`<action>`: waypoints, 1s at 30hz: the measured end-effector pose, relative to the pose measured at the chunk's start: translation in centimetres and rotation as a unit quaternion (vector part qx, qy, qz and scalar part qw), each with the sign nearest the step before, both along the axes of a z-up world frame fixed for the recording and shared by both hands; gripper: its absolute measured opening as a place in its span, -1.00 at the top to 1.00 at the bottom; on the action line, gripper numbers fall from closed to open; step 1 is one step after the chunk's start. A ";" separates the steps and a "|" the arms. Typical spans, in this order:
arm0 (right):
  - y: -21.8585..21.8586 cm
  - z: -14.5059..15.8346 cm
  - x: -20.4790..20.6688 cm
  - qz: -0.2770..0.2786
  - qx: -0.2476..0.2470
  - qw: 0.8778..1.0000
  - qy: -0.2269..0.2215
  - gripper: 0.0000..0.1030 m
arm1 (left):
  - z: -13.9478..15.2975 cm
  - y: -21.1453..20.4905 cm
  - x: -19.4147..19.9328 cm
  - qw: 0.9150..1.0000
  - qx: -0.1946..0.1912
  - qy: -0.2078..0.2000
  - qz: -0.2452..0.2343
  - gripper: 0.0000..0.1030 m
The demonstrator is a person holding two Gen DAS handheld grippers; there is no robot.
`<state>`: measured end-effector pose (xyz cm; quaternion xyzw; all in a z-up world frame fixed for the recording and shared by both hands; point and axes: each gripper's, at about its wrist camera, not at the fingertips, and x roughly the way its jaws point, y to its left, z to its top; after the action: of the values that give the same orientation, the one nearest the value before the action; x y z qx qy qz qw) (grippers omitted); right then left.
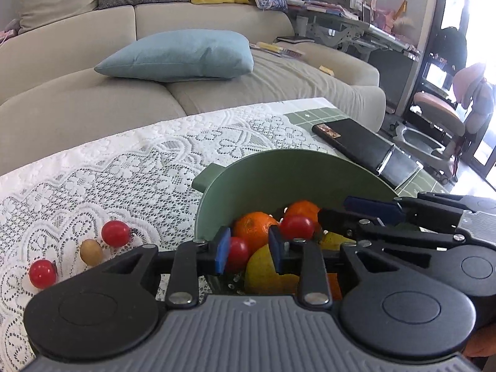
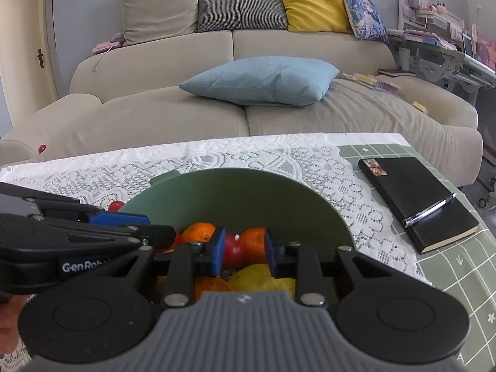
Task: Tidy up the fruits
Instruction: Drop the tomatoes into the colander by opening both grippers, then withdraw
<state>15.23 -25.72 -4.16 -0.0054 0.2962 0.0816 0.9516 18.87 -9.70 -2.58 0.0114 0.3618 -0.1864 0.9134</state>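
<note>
1. Our fruit sits in the green bowl [image 1: 279,170]: oranges [image 1: 254,228], a yellow fruit [image 1: 263,266] and small red tomatoes [image 1: 297,226] are piled inside it.
2. 3 small fruits are still out on the lace cloth [image 1: 124,161], left of the bowl: 2 red tomatoes [image 1: 115,233] and 1 little brown fruit [image 1: 91,252] between them.
3. We think a tomato could roll off the pile if we bump it, because the fruit is round and stacked.
4. We think our 2 grippers could knock each other, because both are over the bowl, very near each other.
5. The loose tomatoes by the bowl could roll on the bumpy lace if we nudge them.
6. Our left gripper [image 1: 248,251] has its jaws only a little apart. A red tomatoe shows in the gap, but the pads do not seem to squeeze it.
7. Our right gripper [image 2: 243,249] also has its jaws only a little apart. A red fruit [image 2: 232,249] and an orange show in the gap. We cannot tell if the pads hold anything.
8. A black book [image 2: 418,204] with a pen lies to the right of the bowl.
</note>
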 end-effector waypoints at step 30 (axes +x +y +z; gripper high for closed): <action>2.7 1.9 -3.9 0.012 0.018 0.993 -0.113 -0.35 | 2.4 7.9 -6.6 0.993 -0.005 -0.104 0.047 -0.26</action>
<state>11.34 -22.99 -2.31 -0.0006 0.1848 0.0969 0.9780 12.32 -1.82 -0.14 0.0089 0.2637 -0.1431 0.9539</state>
